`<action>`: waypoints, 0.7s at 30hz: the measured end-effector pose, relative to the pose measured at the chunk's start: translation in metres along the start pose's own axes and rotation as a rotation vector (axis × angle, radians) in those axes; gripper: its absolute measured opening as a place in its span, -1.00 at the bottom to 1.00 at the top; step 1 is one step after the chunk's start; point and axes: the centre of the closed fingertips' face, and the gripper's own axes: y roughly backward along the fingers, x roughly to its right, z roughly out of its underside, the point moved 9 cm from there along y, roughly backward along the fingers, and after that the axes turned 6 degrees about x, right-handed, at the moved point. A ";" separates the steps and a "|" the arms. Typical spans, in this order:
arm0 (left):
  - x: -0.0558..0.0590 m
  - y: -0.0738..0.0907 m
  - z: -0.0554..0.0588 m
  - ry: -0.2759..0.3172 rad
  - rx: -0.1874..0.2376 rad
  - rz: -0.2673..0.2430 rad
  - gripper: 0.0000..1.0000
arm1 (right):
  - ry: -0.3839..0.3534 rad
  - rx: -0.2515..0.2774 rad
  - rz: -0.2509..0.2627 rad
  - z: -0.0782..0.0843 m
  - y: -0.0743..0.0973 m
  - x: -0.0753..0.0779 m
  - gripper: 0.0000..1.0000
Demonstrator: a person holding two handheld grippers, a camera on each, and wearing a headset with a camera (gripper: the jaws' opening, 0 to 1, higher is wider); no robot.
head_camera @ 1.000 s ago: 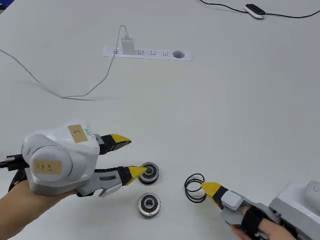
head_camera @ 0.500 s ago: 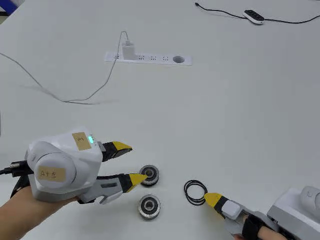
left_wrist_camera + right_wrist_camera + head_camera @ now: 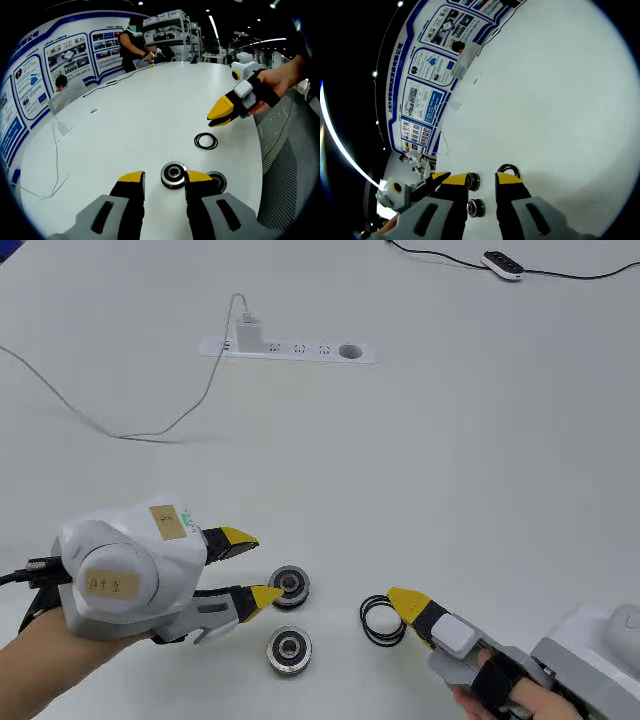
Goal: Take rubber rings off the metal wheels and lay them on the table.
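Right gripper (image 3: 406,604), jaws apart and empty, has shifted its yellow tip just beside the thin black rubber rings (image 3: 379,621), which lie loose on the white table (image 3: 450,470). Left gripper (image 3: 252,566), jaws also apart, still brackets the farther round metal wheel (image 3: 290,583). Those rings look delivered. Whether that wheel still carries rubber is unclear.

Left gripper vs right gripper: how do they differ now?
Left gripper has a wheel just ahead of its jaws; right gripper has one tip at the rings on the table. Left gripper reaches in from the left in the head view; right gripper from the lower right. Both are open and hold nothing.
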 end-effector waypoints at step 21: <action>0.003 -0.020 0.007 -0.018 -0.047 0.068 -0.56 | 0.022 -0.042 -0.047 0.008 -0.010 -0.007 -0.49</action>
